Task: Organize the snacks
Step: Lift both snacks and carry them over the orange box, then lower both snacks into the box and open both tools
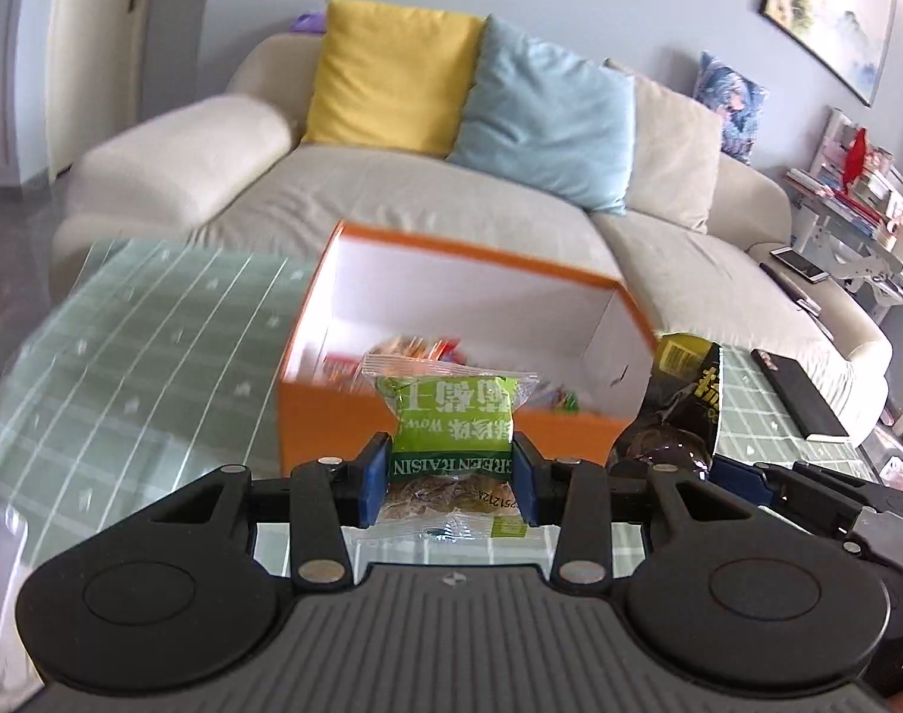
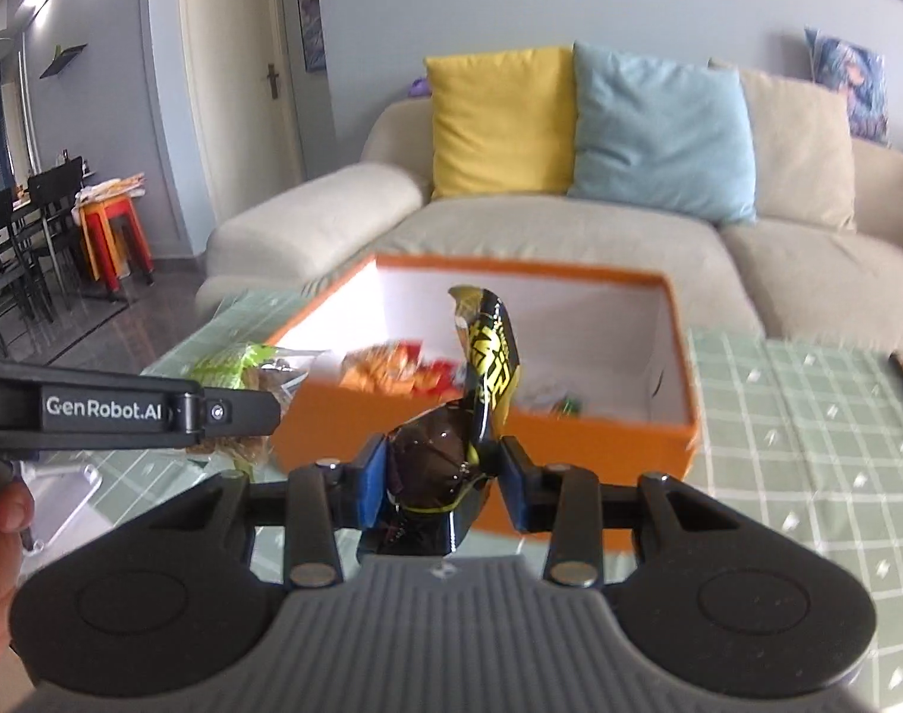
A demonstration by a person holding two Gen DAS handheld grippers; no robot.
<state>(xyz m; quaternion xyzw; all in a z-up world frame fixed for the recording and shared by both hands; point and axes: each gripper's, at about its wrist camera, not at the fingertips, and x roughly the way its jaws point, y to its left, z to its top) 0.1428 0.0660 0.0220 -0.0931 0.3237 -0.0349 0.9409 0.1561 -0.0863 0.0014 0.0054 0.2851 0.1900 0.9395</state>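
My left gripper [image 1: 451,475] is shut on a green raisin snack packet [image 1: 451,434] and holds it just in front of an open orange box [image 1: 427,422]. My right gripper [image 2: 445,475] is shut on a black and yellow snack packet [image 2: 451,445] in front of the same orange box [image 2: 570,439]. Several colourful snacks [image 2: 403,374] lie inside the box. The black packet [image 1: 677,416] and the right gripper show at the right of the left wrist view. The left gripper [image 2: 237,410] with the green packet [image 2: 237,368] shows at the left of the right wrist view.
The box stands on a table with a green checked cloth [image 2: 808,416]. A beige sofa [image 1: 392,190] with yellow and blue cushions lies behind the table. A black flat object [image 1: 802,392] lies at the table's right. Chairs and stools [image 2: 112,232] stand far left.
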